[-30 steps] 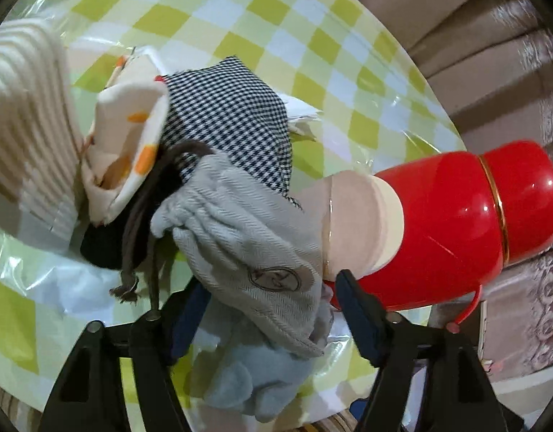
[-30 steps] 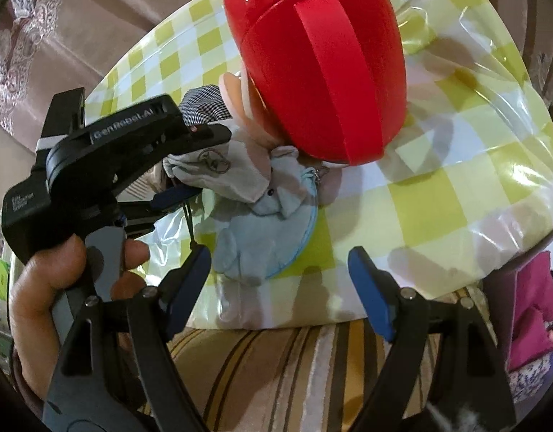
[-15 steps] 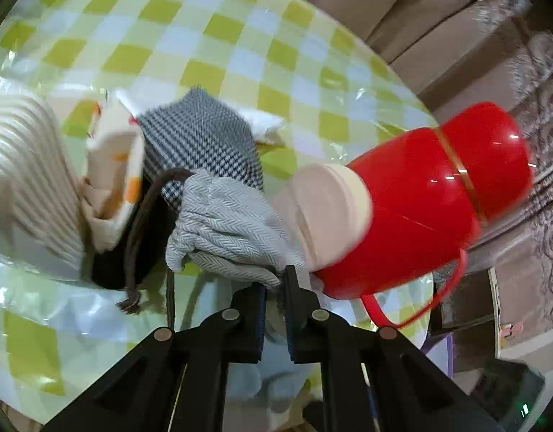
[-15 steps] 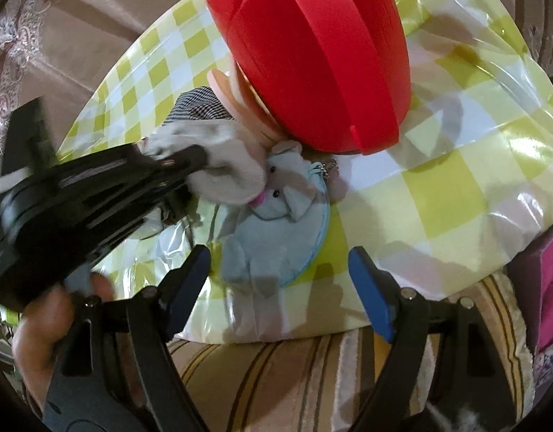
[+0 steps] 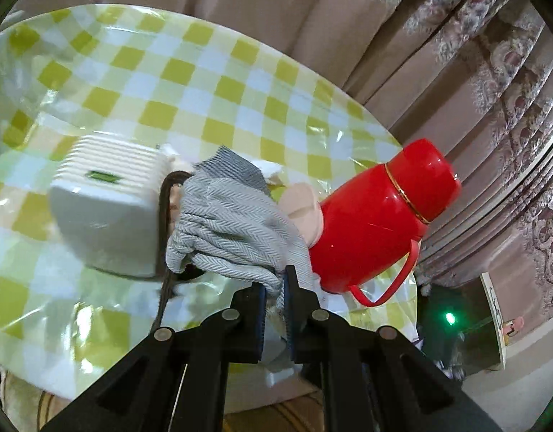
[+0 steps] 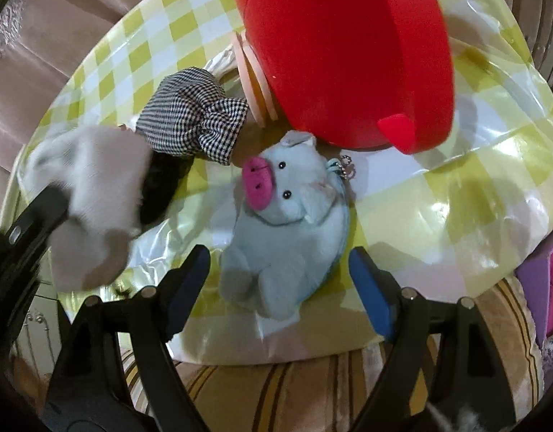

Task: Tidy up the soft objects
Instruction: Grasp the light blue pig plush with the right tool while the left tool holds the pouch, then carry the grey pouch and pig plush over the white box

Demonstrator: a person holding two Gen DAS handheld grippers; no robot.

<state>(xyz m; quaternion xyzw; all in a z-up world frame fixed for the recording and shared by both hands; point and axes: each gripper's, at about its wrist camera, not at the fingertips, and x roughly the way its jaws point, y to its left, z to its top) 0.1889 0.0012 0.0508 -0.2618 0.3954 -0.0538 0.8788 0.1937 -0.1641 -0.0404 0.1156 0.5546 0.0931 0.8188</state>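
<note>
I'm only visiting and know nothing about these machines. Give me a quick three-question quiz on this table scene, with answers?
1. True or false: the left gripper is shut on the grey herringbone pouch.
2. What lies between the open right gripper fingers? A) blue plush pig B) checked cloth C) white box
3. What colour is the flask?

Key: 1 true. 2 A, the blue plush pig. 3 red.
</note>
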